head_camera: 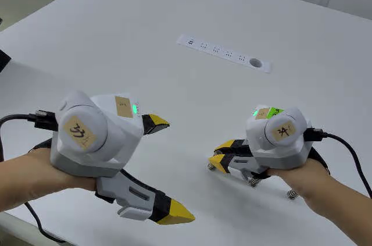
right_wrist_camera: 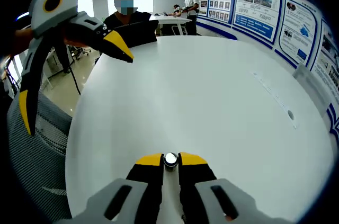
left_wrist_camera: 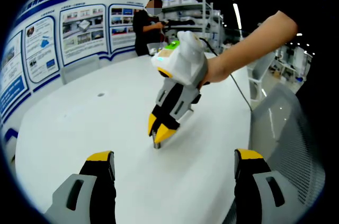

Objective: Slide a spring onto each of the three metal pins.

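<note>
Gripping a metal pin (right_wrist_camera: 170, 159) between narrow jaws, the right gripper (head_camera: 216, 159) sits at 4 o'clock in the head view, its yellow tips down on the white table (head_camera: 174, 77). In the right gripper view the pin's round shiny head shows end-on between the two yellow tips at 6 o'clock. In the left gripper view the pin stands upright under those tips, its foot touching the table.

A spring (head_camera: 292, 195) lies on the table just under the right wrist, at 5 o'clock. A second spring (head_camera: 253, 182) lies beneath the right gripper's body.

The left gripper (head_camera: 168, 167) is held at 8 o'clock in the head view with its jaws spread wide and nothing between them.

Each gripper carries a round tan sticker (head_camera: 79, 131) with a handwritten black mark. The one on the left gripper looks like "33", and the one on the right I cannot read for certain. A small square tan label (head_camera: 123, 106) on the left gripper is too small to read.

A white power strip (head_camera: 224, 53) lies flat at 12 o'clock, well apart from both grippers.

Wall posters (left_wrist_camera: 79, 25) with blue borders carry Chinese headings and small print, too fine to read.
</note>
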The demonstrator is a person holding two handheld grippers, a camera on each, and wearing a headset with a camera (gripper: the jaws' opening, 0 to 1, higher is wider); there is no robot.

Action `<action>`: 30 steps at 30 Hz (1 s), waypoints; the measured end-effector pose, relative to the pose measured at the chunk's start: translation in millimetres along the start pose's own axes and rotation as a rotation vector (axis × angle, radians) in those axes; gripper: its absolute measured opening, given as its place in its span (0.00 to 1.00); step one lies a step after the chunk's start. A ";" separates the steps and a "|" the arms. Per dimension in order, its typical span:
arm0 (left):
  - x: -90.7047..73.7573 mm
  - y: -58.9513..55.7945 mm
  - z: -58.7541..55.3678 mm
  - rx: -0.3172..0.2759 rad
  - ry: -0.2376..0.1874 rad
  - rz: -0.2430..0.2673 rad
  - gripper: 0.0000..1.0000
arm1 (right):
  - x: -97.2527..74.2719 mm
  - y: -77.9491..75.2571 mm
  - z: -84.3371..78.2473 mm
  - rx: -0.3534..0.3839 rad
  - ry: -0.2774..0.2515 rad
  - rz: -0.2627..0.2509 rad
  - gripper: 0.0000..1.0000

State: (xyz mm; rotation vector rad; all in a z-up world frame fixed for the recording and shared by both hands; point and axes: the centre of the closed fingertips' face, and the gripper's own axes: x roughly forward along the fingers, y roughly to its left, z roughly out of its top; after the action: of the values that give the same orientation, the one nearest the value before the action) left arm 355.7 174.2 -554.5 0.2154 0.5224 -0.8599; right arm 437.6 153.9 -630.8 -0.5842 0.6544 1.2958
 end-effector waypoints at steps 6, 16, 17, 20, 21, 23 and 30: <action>1.2 -0.9 0.8 0.001 0.001 -0.005 0.96 | -2.2 -3.6 -1.9 0.006 0.008 -0.010 0.19; 3.5 -2.8 2.5 0.003 0.002 -0.009 0.95 | -27.5 -3.7 15.1 0.023 -0.052 -0.011 0.19; 4.1 -2.8 3.3 0.004 0.002 -0.010 0.95 | -31.8 -4.4 16.1 0.024 -0.057 -0.013 0.19; 4.2 1.9 3.9 0.027 0.013 0.010 0.95 | -45.7 -5.6 19.3 0.025 -0.083 -0.024 0.20; 3.6 5.1 3.8 0.037 0.019 0.023 0.94 | -50.2 -5.7 19.4 0.021 -0.088 -0.028 0.20; 1.8 9.1 7.4 0.029 0.009 0.029 0.93 | -61.1 -7.0 16.8 0.008 -0.091 -0.038 0.20; -2.8 31.0 15.3 0.050 0.019 0.100 0.96 | -113.3 -13.1 14.4 0.011 -0.160 -0.077 0.23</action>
State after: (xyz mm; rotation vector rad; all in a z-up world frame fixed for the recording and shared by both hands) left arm 383.4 190.0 -540.8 0.2937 0.5038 -0.7744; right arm 435.7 85.6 -538.3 -0.4867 0.5015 1.2518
